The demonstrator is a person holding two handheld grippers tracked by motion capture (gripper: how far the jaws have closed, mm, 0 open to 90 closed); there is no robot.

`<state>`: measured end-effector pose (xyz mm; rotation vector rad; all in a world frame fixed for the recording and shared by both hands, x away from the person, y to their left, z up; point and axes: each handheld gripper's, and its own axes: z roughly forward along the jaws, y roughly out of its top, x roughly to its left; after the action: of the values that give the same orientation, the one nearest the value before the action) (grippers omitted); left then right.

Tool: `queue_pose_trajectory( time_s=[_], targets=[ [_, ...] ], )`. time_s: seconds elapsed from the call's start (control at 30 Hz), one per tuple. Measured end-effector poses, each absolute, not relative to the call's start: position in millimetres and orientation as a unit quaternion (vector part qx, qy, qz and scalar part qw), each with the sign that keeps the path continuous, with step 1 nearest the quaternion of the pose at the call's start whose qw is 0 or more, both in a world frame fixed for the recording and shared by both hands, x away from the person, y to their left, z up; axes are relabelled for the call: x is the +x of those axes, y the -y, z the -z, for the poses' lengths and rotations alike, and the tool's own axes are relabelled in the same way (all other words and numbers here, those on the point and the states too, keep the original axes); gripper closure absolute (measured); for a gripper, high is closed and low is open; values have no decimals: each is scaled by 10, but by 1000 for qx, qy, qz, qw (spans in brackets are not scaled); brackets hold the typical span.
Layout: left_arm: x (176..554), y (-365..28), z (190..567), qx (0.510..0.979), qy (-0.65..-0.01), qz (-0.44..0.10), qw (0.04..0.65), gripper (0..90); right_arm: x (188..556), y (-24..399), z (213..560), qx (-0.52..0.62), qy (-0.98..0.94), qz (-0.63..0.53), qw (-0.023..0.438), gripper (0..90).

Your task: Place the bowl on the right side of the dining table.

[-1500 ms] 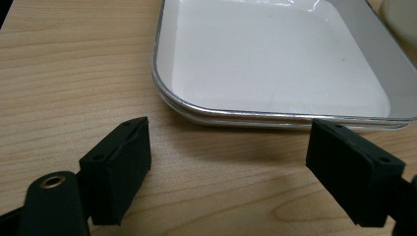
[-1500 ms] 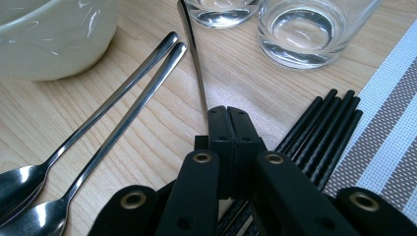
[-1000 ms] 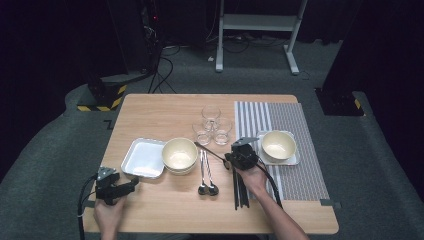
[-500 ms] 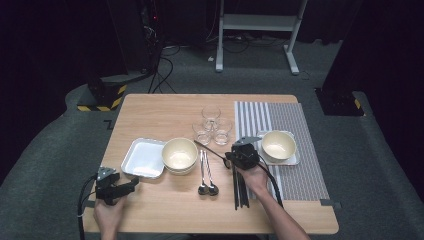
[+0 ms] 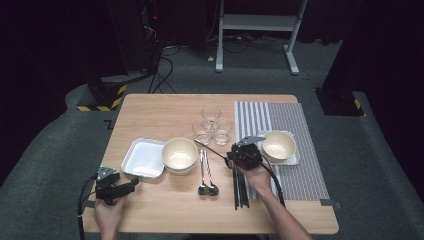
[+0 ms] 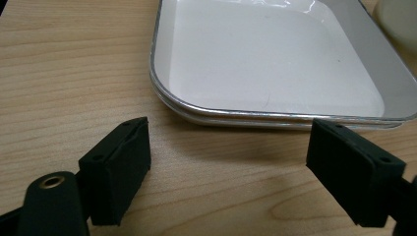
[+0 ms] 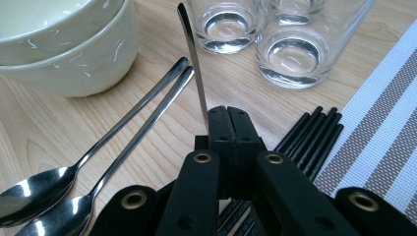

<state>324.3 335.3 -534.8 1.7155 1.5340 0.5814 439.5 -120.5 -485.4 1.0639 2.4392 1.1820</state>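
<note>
Wooden table, empty white tray, stacked bowls

A slim, dark-handled metal utensil is standing raised off the table, tilting up over the two spoons, its lower end hidden.

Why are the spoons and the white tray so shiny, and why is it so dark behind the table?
Right gripper view: lamp glare on the spoons and glasses. Left gripper view: bright streak on the tray rim, its shadow below. High view: only the table is lit.
</note>
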Motion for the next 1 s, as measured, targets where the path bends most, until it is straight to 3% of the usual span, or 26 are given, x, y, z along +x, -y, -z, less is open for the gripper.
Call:
queue_pose_trajectory(
  time_s=[1.0],
  targets=[
    [3243,-3349,5347,671,-599,-229,373,170,4280,1489,4735,360,-821,-428,117,900]
  ],
)
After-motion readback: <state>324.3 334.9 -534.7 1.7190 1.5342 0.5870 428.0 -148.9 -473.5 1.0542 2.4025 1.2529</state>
